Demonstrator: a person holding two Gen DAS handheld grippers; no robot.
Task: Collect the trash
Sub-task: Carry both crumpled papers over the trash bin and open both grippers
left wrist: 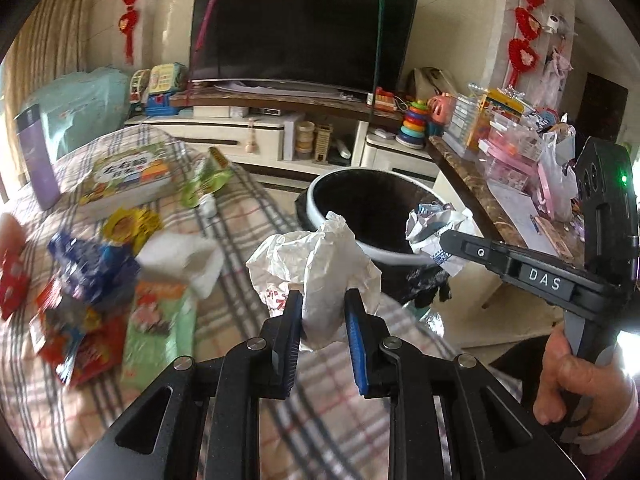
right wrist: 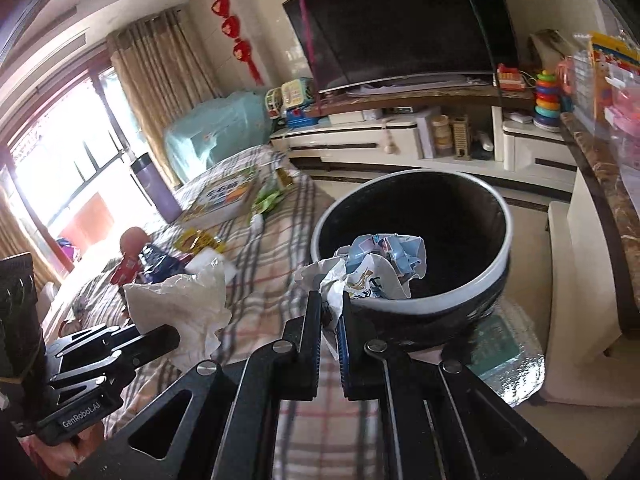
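Observation:
My left gripper [left wrist: 323, 304] is shut on a crumpled white paper wad [left wrist: 320, 268], held above the plaid-covered table near the bin; the wad also shows in the right wrist view [right wrist: 188, 300]. My right gripper [right wrist: 330, 312] is shut on a crumpled printed wrapper [right wrist: 380, 264], held over the near rim of the black trash bin [right wrist: 472, 216]. In the left wrist view the right gripper [left wrist: 444, 236] holds that wrapper [left wrist: 432, 224] at the right rim of the bin [left wrist: 360, 200]. More wrappers [left wrist: 88, 280] lie on the table at left.
On the plaid table [left wrist: 248, 224] lie a picture book [left wrist: 128, 176], a green packet [left wrist: 208, 180], a yellow wrapper [left wrist: 128, 224], a white tissue [left wrist: 188, 256] and a purple box [left wrist: 36, 152]. A TV cabinet [left wrist: 280, 132] stands behind. A cluttered marble counter [left wrist: 500, 168] runs along the right.

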